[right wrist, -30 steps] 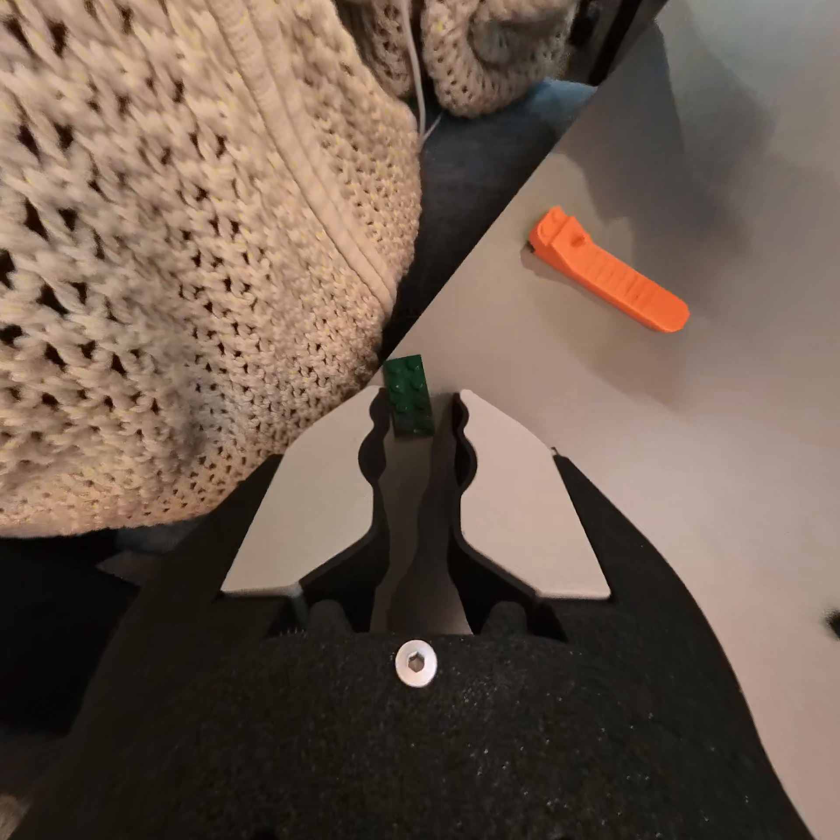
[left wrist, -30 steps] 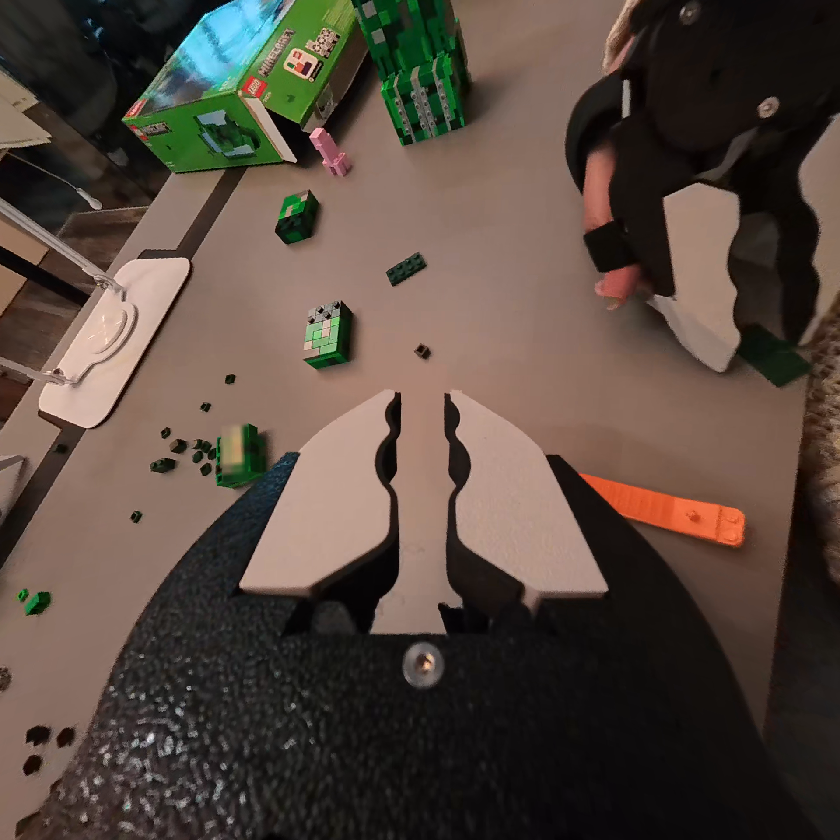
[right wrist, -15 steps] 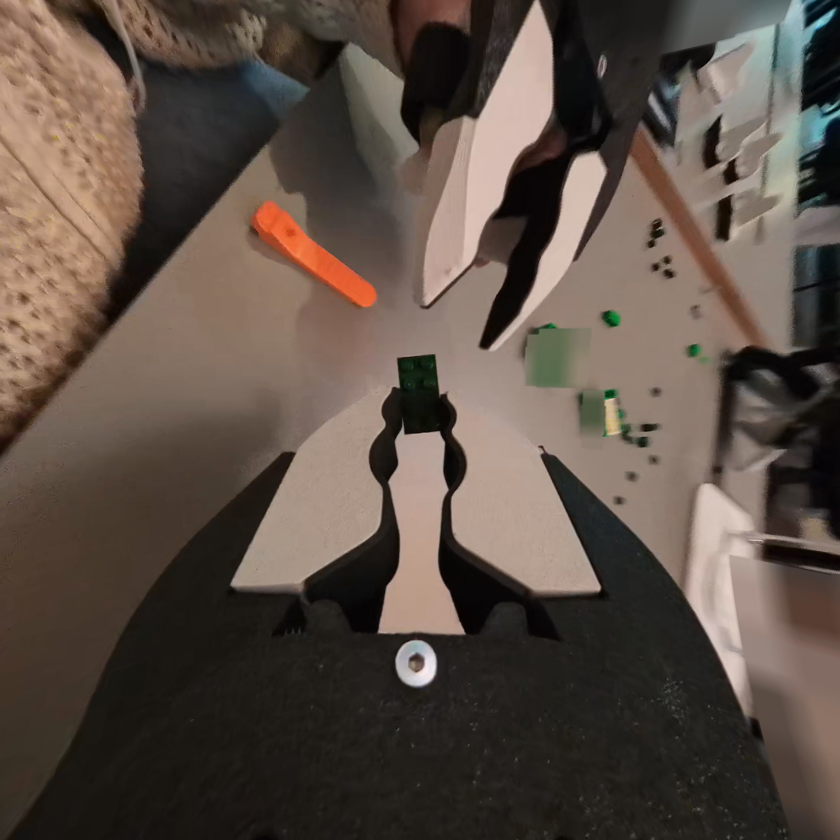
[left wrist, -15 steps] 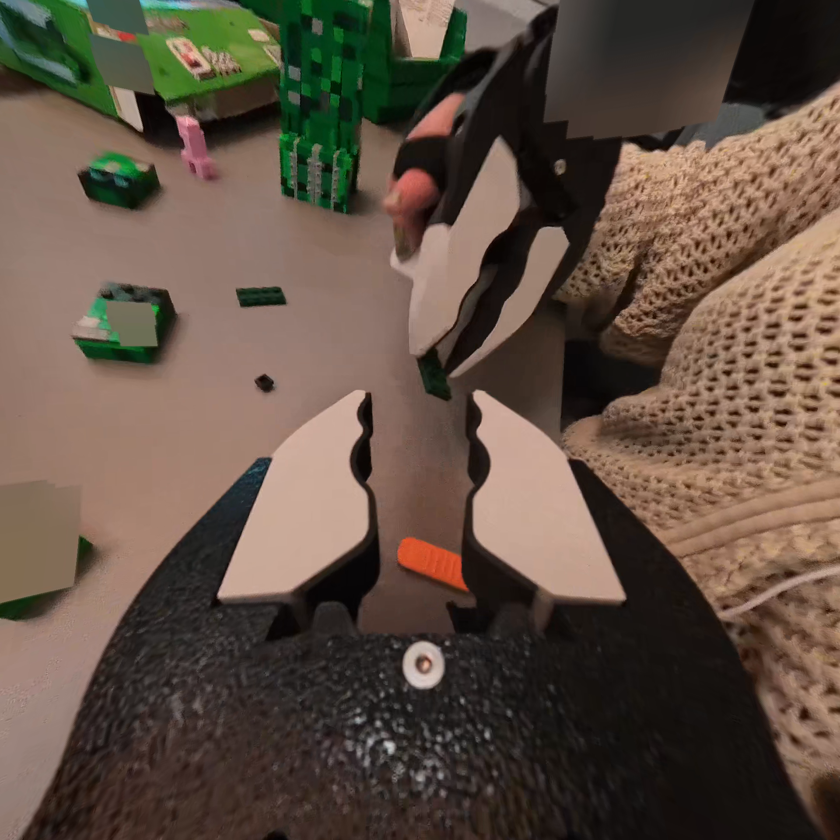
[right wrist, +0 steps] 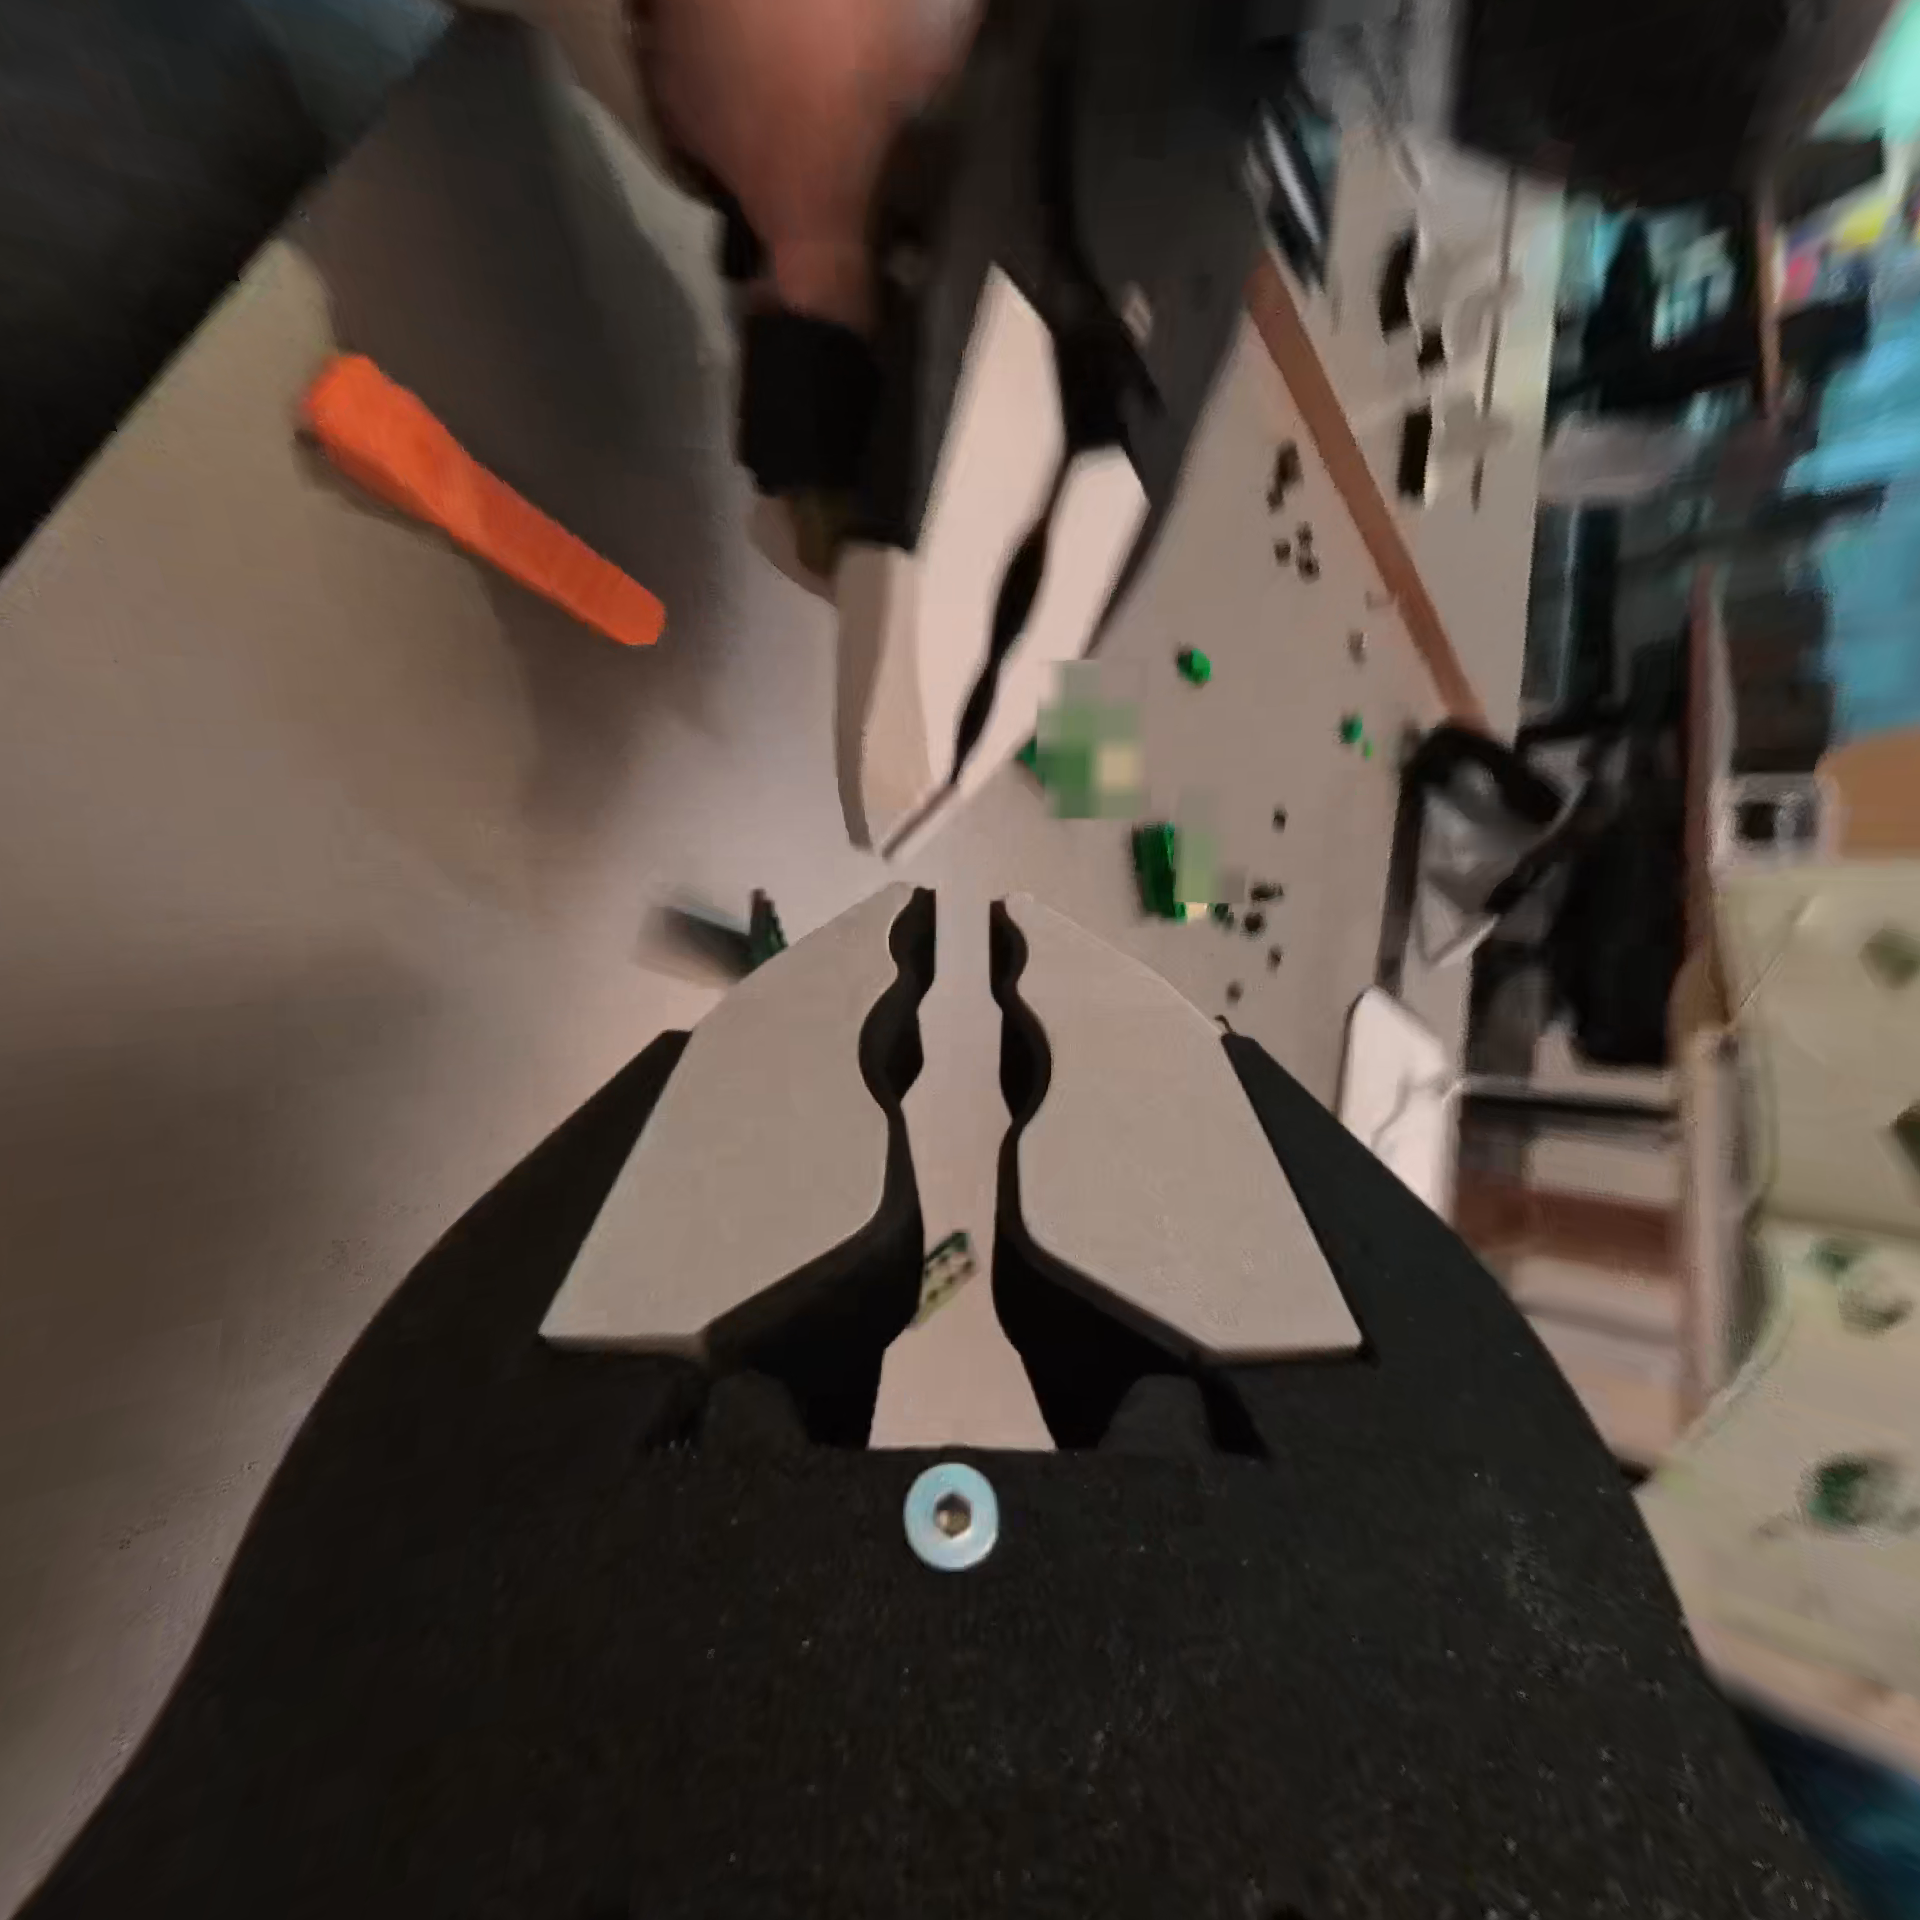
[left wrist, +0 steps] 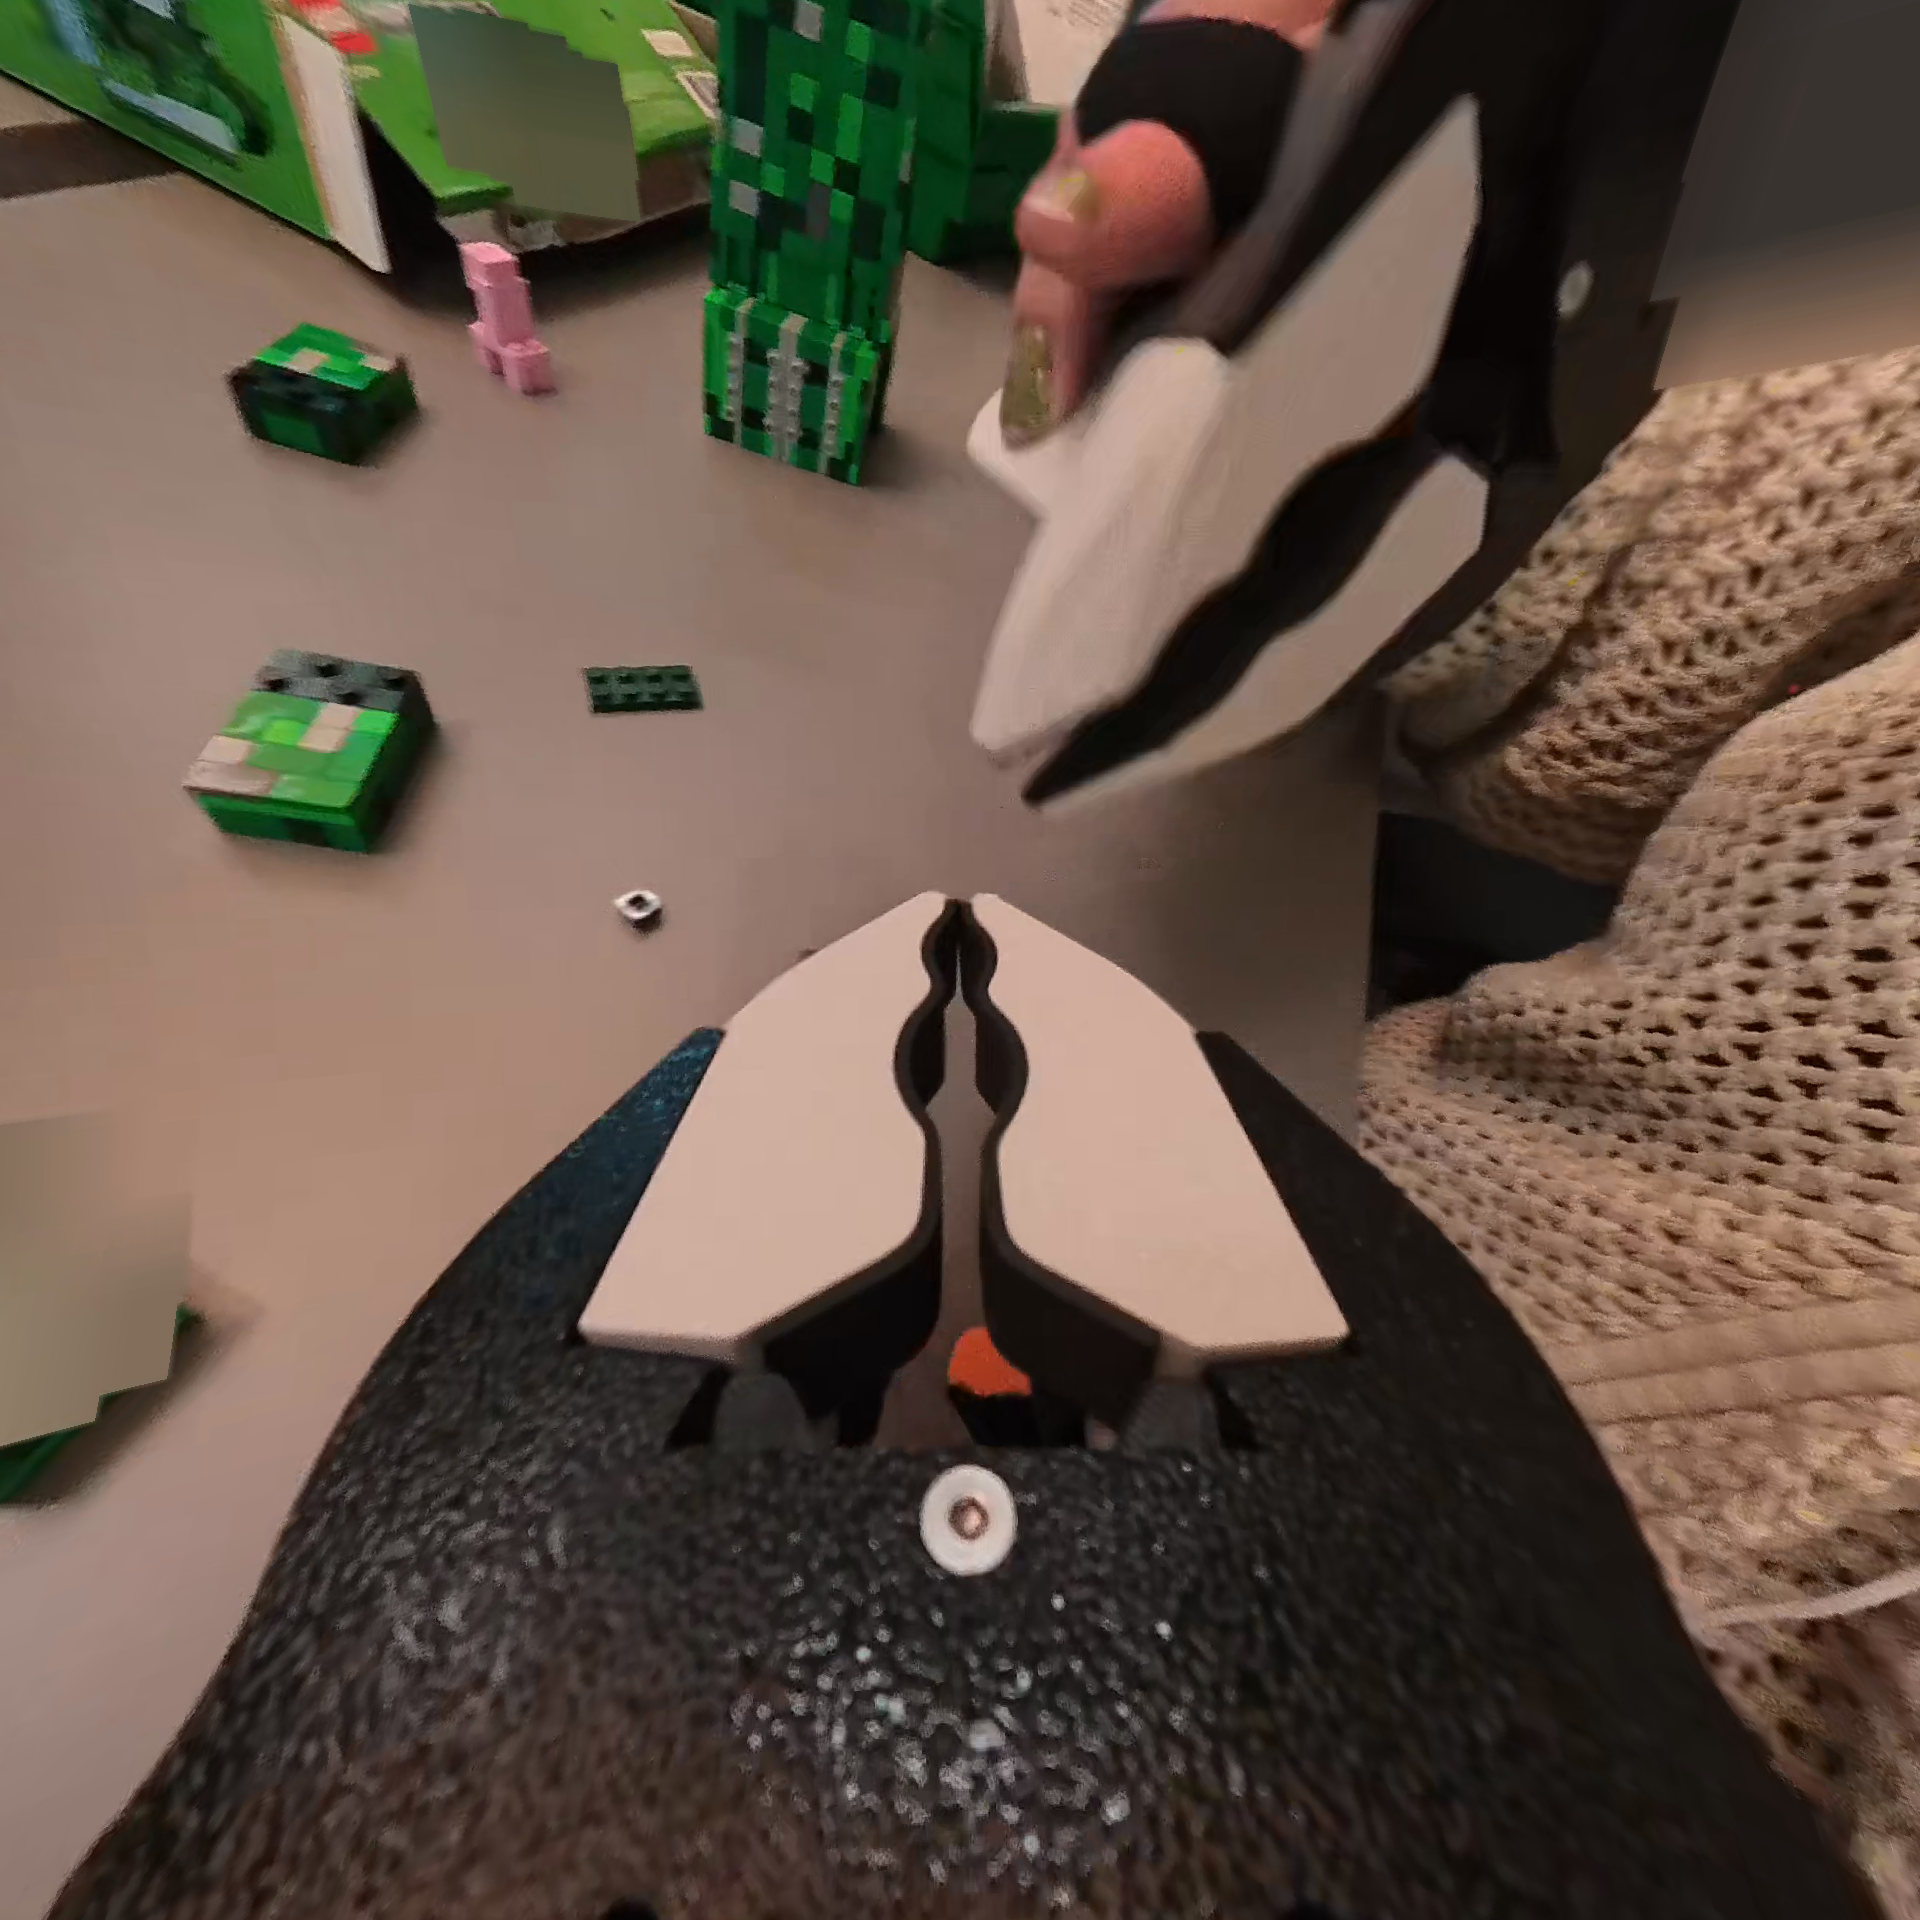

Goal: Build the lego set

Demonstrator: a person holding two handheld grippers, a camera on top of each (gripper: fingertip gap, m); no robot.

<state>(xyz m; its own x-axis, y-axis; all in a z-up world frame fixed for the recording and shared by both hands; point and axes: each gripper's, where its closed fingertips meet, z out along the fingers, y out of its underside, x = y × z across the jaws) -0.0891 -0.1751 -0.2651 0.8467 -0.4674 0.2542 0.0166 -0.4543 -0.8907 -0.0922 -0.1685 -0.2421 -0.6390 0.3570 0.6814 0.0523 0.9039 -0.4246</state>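
Observation:
My left gripper is shut with its pads touching and nothing between them. It hangs over the grey table. It also shows in the right wrist view, tips shut and bare. My right gripper has a narrow gap between its pads, and only table shows through it. In the left wrist view it hovers just beyond my left tips, with no piece at its tips. A blurred dark green piece shows just left of my right fingertips. A small green piece shows lower in the gap.
A tall green block tower, two green cubes, a dark green plate, a pink figure and a small grey piece are on the table. The set's box stands behind. An orange separator lies left. A knitted sleeve is at right. My two grippers' fingertips are within a few centimetres of each other. From either gripper's tips it is about 15 cm to the small green piece. It turns up in the left wrist view as well.
My left pads opened wide, then came together on air. The dark green plate that my right pads held half a second ago has left the grasp, and they have closed further.

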